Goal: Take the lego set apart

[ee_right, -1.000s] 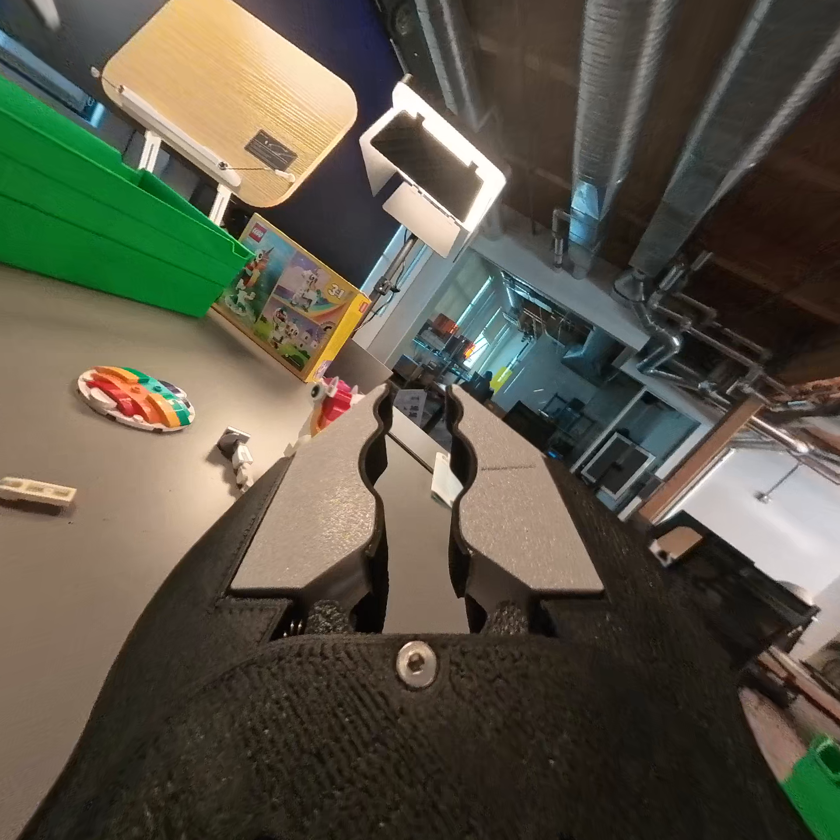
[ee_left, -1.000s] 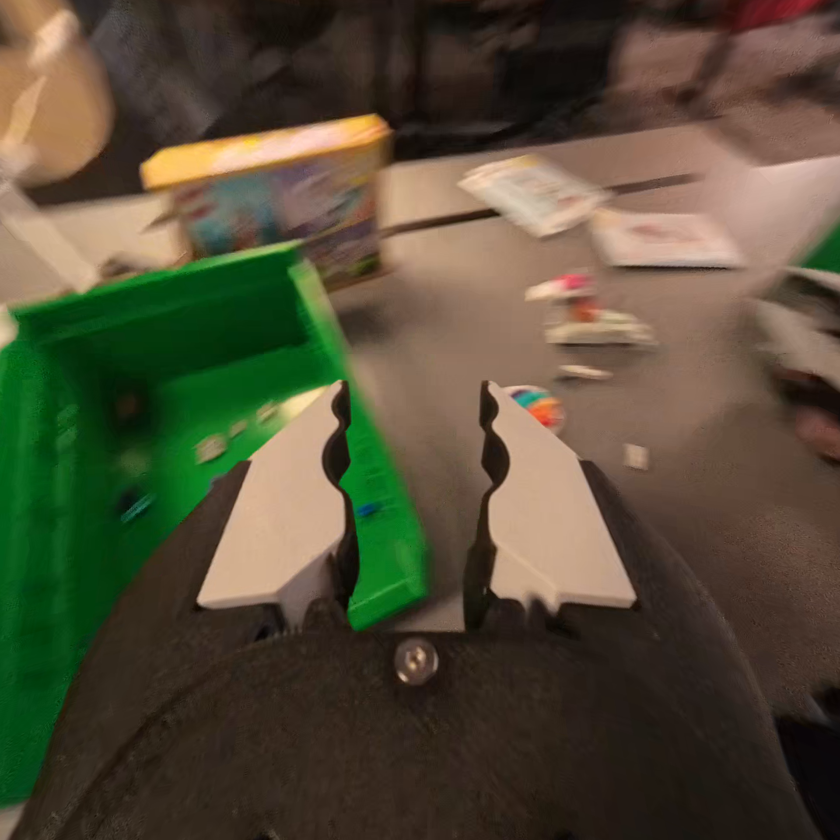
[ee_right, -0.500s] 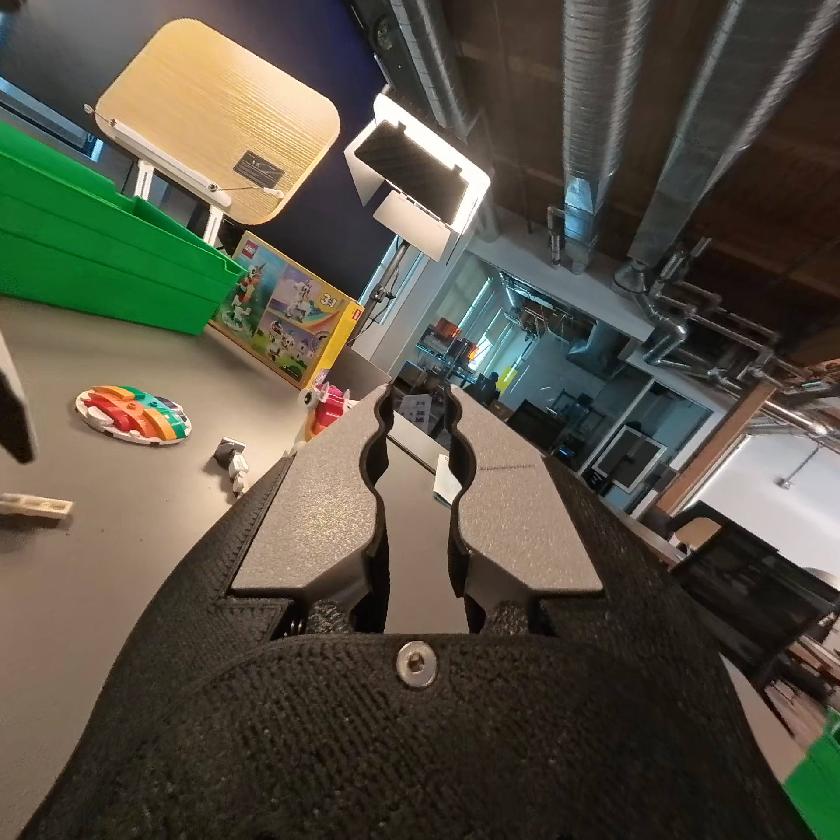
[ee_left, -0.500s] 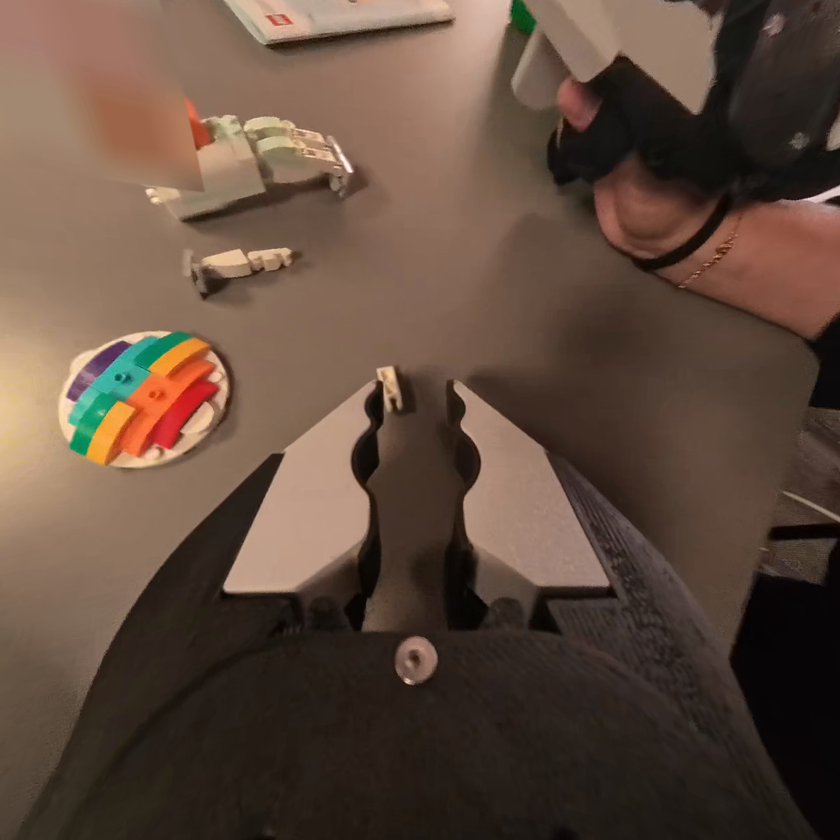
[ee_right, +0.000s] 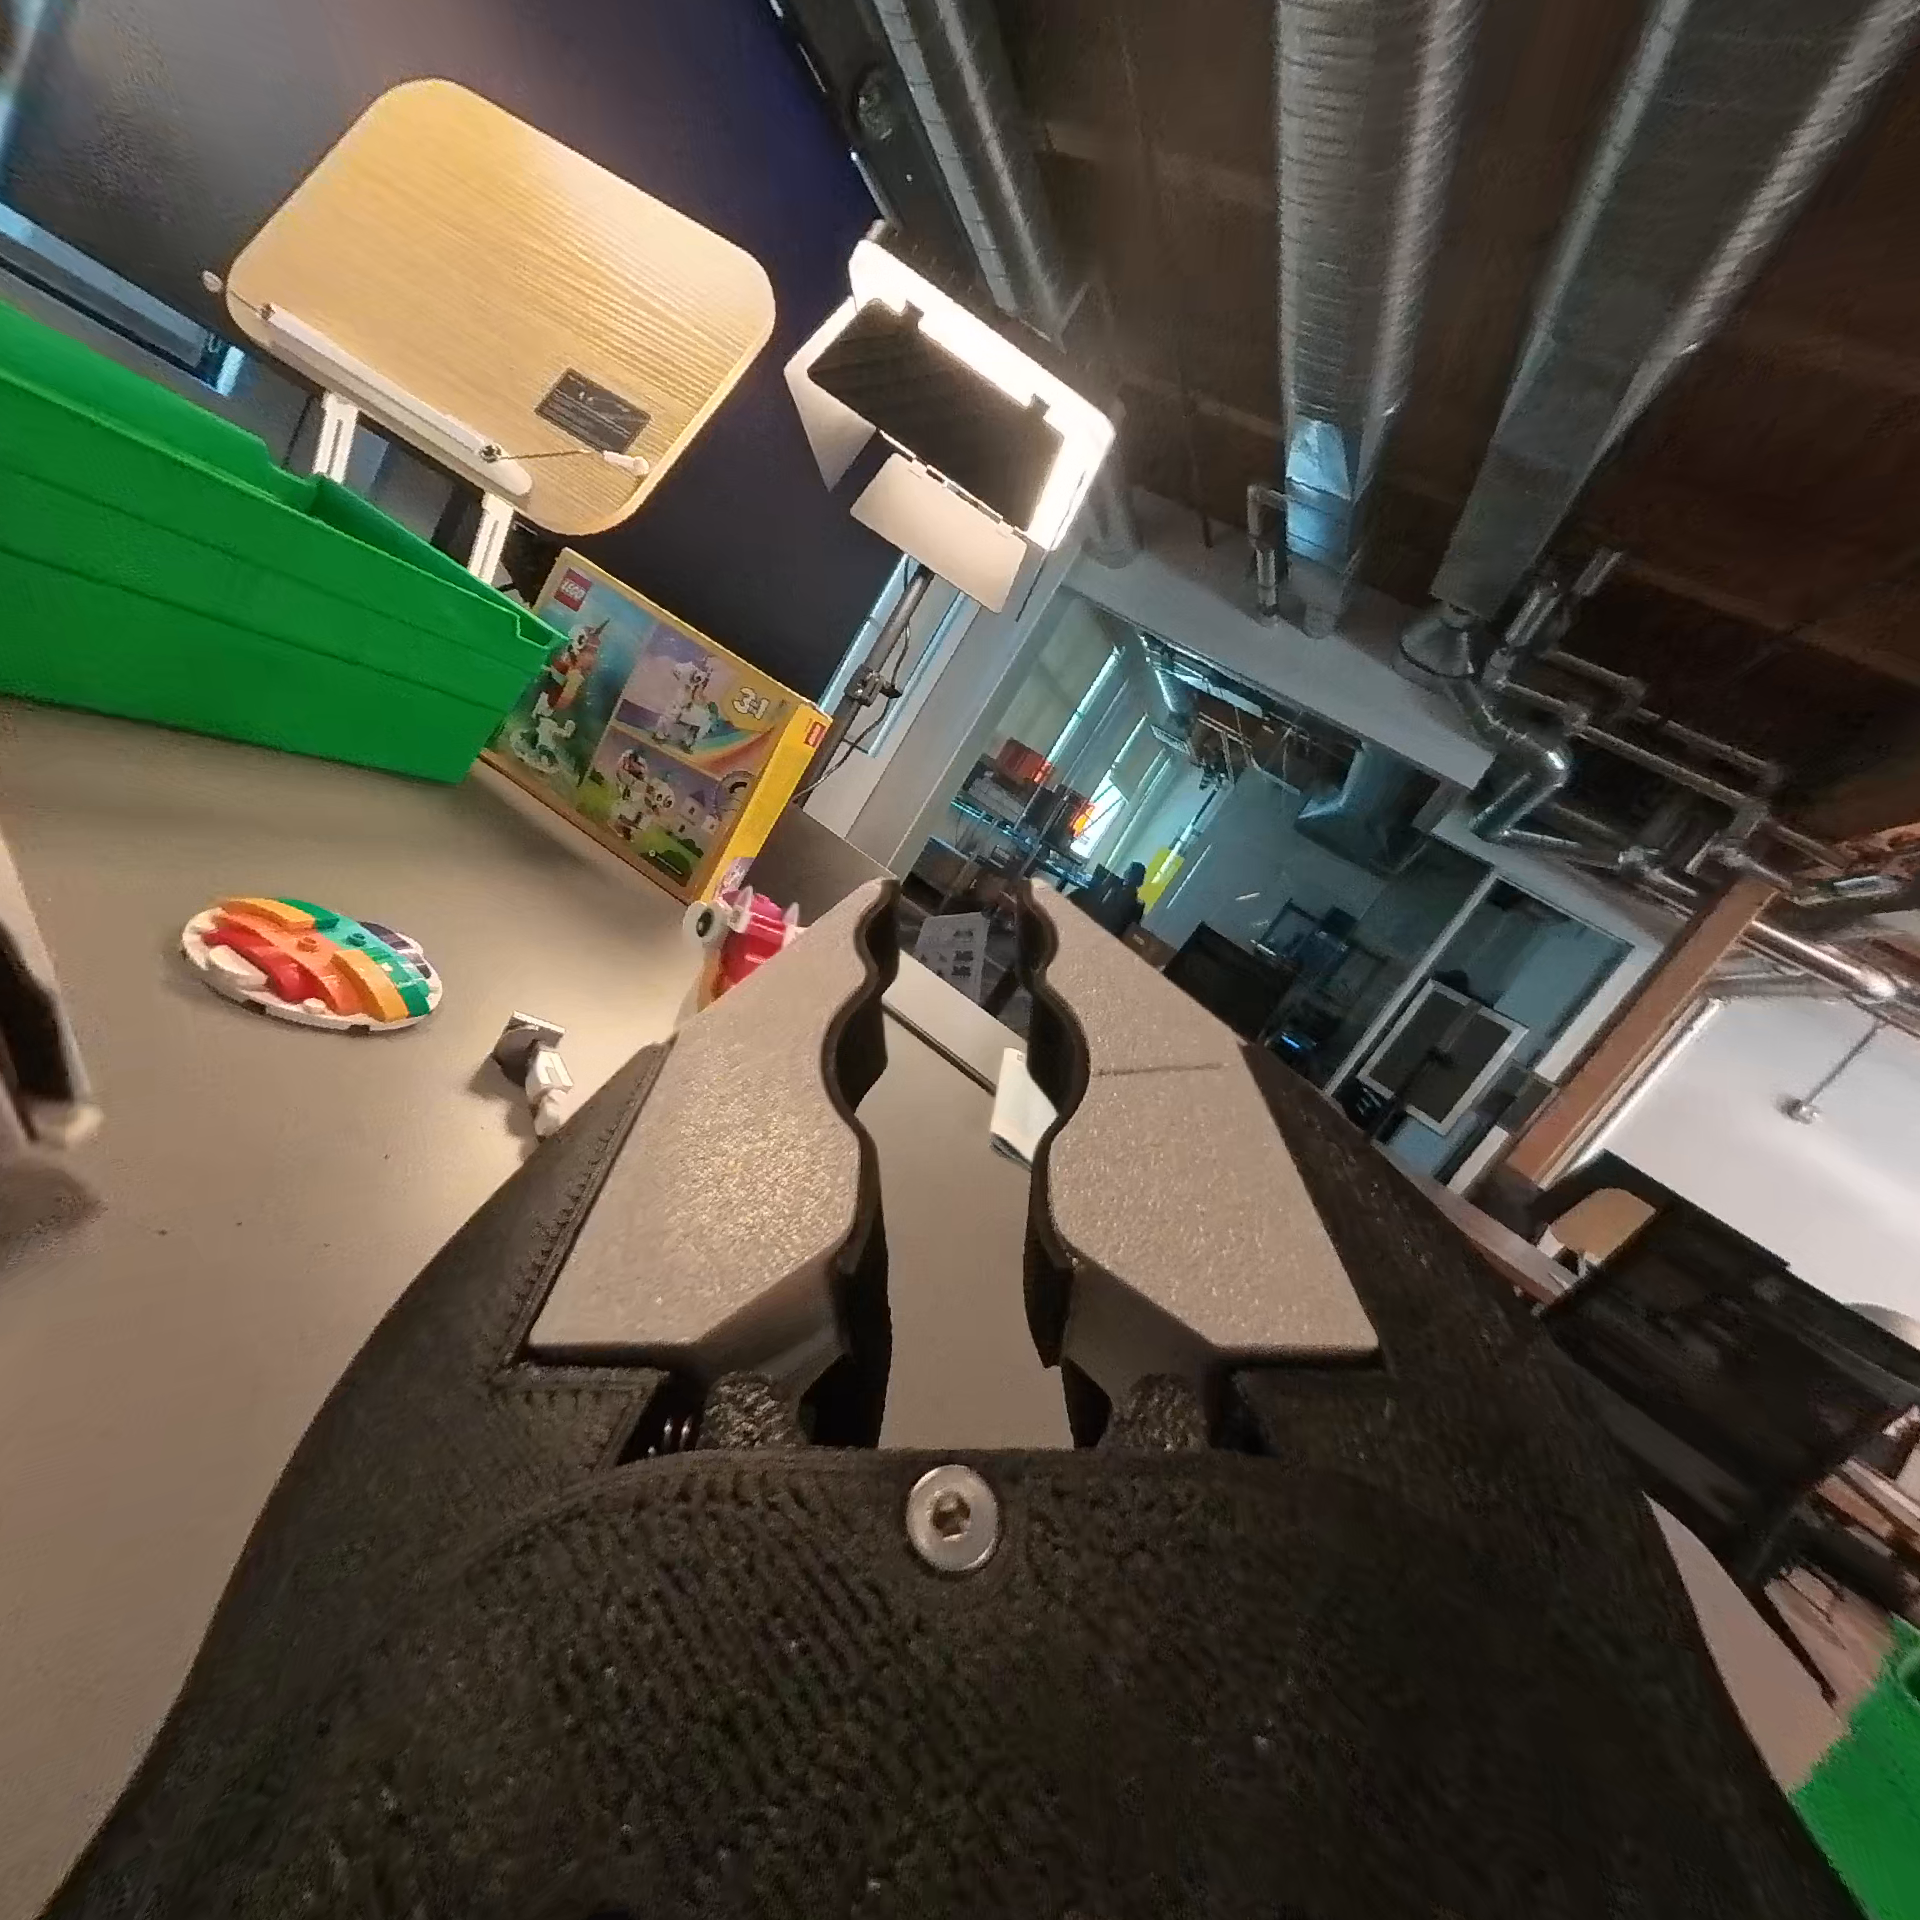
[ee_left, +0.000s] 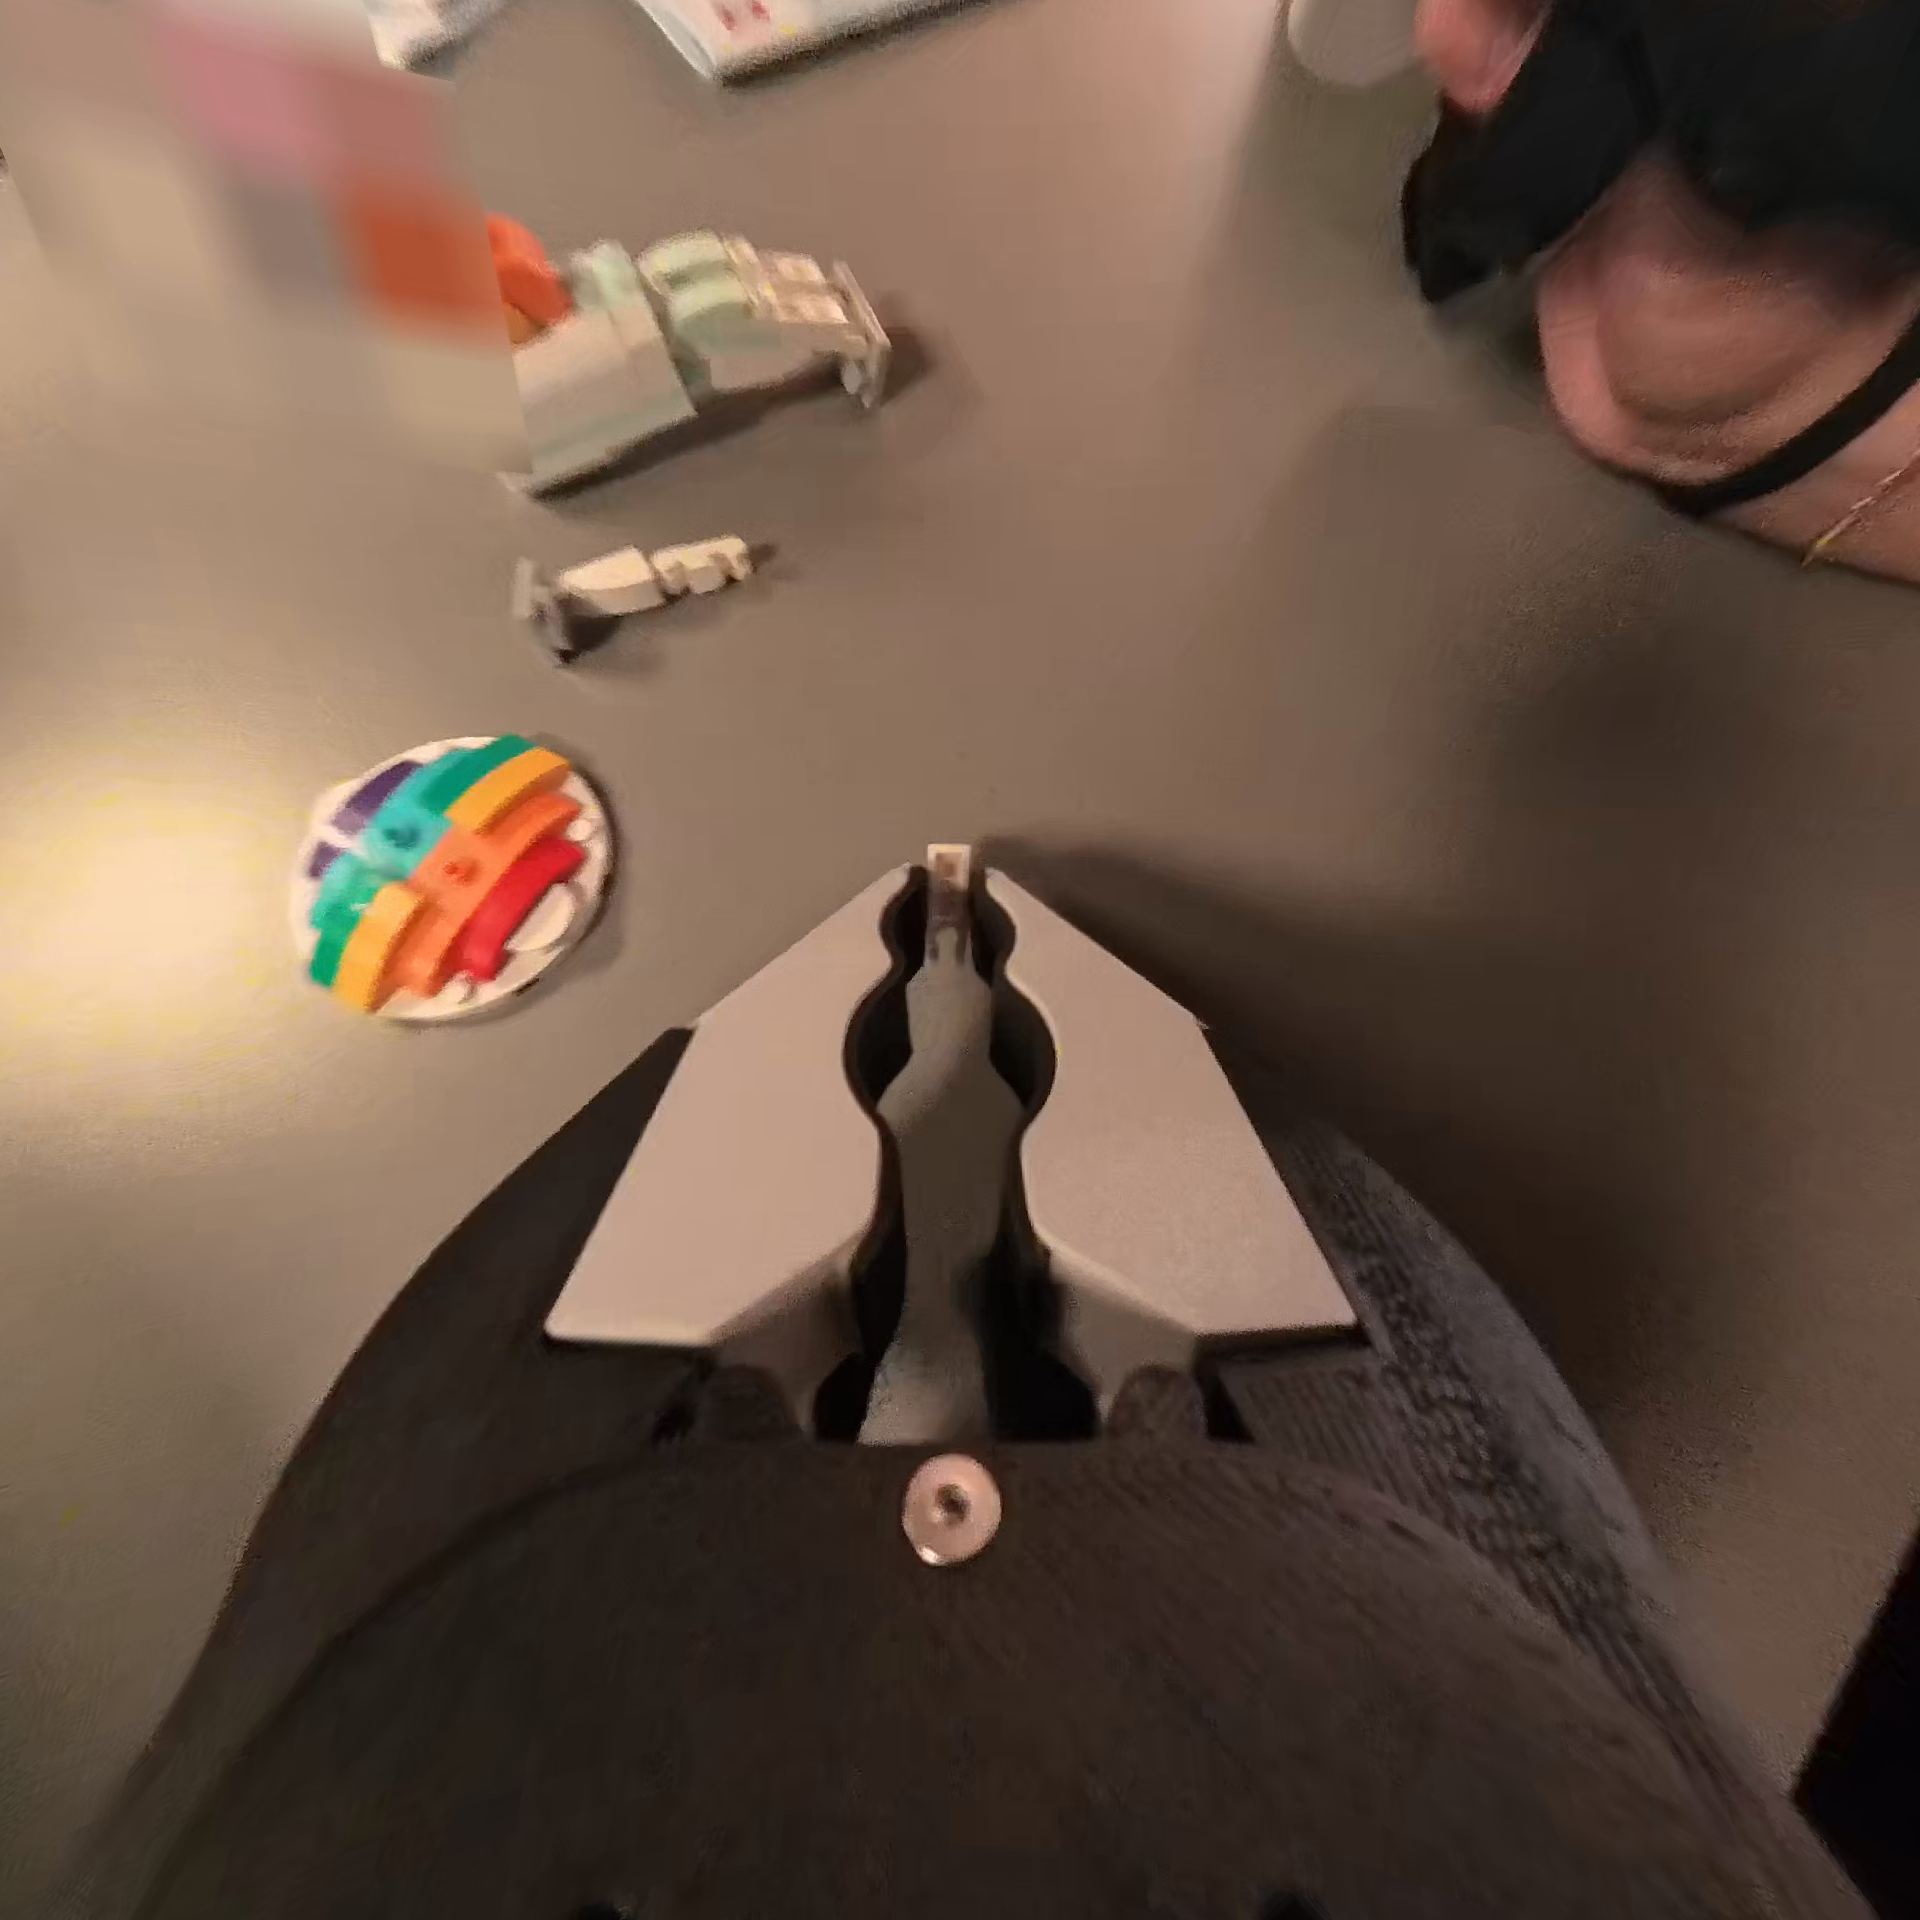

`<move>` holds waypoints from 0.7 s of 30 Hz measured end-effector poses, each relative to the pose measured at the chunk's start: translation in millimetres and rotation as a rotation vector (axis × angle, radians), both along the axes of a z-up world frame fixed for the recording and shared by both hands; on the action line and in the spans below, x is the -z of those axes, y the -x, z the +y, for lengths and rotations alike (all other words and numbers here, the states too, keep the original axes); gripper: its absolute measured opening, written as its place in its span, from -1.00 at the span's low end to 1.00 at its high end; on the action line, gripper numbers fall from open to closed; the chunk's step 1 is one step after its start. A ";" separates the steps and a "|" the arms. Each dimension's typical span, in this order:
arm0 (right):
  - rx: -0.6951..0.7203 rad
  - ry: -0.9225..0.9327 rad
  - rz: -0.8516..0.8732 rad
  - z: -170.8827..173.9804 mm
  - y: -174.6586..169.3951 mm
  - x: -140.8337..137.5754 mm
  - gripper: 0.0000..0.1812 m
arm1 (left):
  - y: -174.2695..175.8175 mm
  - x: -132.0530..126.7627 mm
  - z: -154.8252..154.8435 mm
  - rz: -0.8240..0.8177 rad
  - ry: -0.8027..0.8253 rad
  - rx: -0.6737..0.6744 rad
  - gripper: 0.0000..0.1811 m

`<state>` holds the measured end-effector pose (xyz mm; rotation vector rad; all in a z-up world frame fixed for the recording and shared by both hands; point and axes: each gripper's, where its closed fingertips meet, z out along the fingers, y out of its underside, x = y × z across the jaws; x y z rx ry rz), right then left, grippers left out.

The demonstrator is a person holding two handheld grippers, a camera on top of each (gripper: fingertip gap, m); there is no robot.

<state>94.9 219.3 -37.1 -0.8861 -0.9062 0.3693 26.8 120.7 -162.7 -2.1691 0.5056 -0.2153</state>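
My left gripper (ee_left: 949,883) is down at the grey table (ee_left: 1143,675), its fingers closed on a small white lego piece (ee_left: 948,868) held between the tips. To its left lies a round white disc with rainbow arches (ee_left: 457,878). Farther off lie a small white limb piece (ee_left: 634,587) and a white and mint model body (ee_left: 686,343), partly under a blur patch. My right gripper (ee_right: 956,935) is slightly open and empty, low over the table and tilted upward. The disc (ee_right: 312,961) and limb piece (ee_right: 535,1060) show to its left.
A green bin (ee_right: 208,623) and a yellow lego box (ee_right: 655,748) stand at the far side. Booklets (ee_left: 810,31) lie at the back. A person's gloved hand (ee_left: 1662,343) is at the top right. A lamp panel (ee_right: 935,457) stands behind the table. The left gripper's tips are roughly 15 cm from the right gripper's. The disc (ee_right: 312,961) sits 8 cm or so from the ends of my left fingers. It is also in sight in the left wrist view (ee_left: 511,842).
My left gripper swung from over the green bin to the table, came down on the small white piece and closed on it. The right gripper barely moved.
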 end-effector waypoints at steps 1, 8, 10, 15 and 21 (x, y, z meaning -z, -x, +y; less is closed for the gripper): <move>0.001 0.004 0.005 0.6 -1.0 -0.3 -0.78 | 5.8 -12.4 -3.9 -0.022 -0.047 -0.009 -0.92; -0.020 0.018 -0.022 -0.1 5.1 5.0 -0.78 | 182.9 -157.7 -64.4 0.159 -0.508 -0.475 -0.92; -0.025 0.026 -0.022 0.2 6.0 5.3 -0.78 | 238.5 -147.1 -81.3 0.085 -0.390 -0.588 -0.92; -0.026 0.030 -0.031 0.5 6.4 7.0 -0.79 | 294.9 -66.5 -85.1 0.016 0.042 -0.661 -0.92; -0.022 0.034 -0.048 2.4 6.9 9.6 -0.79 | 301.3 -25.9 -73.1 -0.099 0.389 -0.583 -0.92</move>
